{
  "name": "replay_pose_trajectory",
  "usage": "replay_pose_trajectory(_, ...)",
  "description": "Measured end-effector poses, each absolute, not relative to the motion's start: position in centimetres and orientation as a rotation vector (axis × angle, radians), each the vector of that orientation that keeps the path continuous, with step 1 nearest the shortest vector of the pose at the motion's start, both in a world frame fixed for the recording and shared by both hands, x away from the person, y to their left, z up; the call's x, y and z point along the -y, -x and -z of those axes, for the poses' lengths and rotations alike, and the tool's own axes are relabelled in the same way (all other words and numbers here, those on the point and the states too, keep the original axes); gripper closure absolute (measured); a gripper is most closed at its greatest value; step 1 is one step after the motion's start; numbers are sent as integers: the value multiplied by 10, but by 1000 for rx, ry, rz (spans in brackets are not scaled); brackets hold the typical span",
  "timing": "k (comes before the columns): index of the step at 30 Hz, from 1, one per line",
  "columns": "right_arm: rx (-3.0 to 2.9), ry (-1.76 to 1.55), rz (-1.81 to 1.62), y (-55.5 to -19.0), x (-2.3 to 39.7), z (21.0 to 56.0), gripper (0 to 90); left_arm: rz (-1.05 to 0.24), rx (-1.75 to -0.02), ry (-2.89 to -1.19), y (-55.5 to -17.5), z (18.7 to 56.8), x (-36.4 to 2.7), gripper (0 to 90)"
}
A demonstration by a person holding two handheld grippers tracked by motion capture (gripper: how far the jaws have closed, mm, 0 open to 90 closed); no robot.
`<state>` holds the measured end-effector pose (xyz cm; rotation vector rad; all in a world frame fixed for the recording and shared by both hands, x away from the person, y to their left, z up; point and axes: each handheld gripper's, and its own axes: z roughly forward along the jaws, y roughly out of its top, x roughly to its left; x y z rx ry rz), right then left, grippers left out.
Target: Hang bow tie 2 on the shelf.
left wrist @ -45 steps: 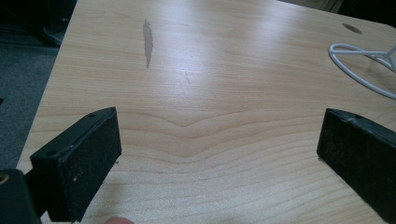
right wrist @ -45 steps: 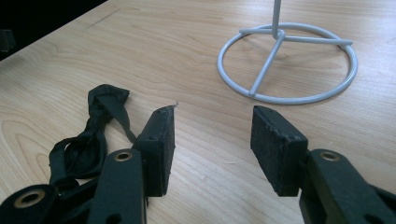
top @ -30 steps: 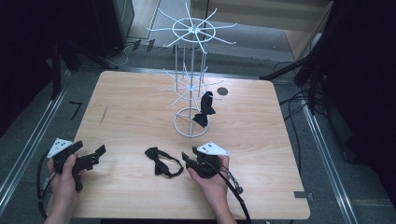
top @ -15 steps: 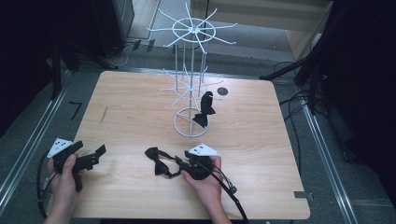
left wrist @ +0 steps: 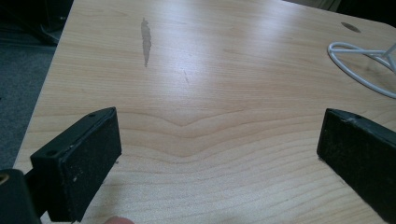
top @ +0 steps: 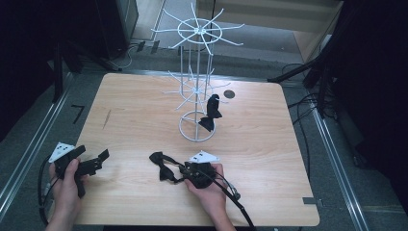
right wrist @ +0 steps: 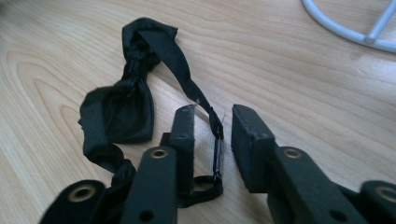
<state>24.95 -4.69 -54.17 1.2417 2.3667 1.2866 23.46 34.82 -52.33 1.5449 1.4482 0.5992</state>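
Closing around the strap (right wrist: 215, 140) of a bow tie (top: 162, 166) lying on the table (top: 144, 115) near the front edge, the right tool (right wrist: 212, 126) has jaws narrowed but not yet pinching — left tool (left wrist: 210, 149) gapes wide, empty, over bare wood.

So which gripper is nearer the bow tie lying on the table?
Right. The right gripper has the bow tie strap between its fingers, which have just been closing. The left gripper sits apart, near the table's left edge.
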Motion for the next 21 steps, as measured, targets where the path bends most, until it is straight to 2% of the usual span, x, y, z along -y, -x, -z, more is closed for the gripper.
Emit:
replay_pose_trajectory(4,-2373,-1227,-1276,-249,46,542,855,-603,-1448,-1543,-234,523,-348,2)
replay_pose_trajectory(7,-2361,-1209,-1261,-248,46,541,882,-601,-1450,-1542,-234,523,-348,2)
replay_pose_trajectory(21,-2185,-1110,-1345,-242,59,518,891,-600,-1448,-1545,-234,523,-348,2)
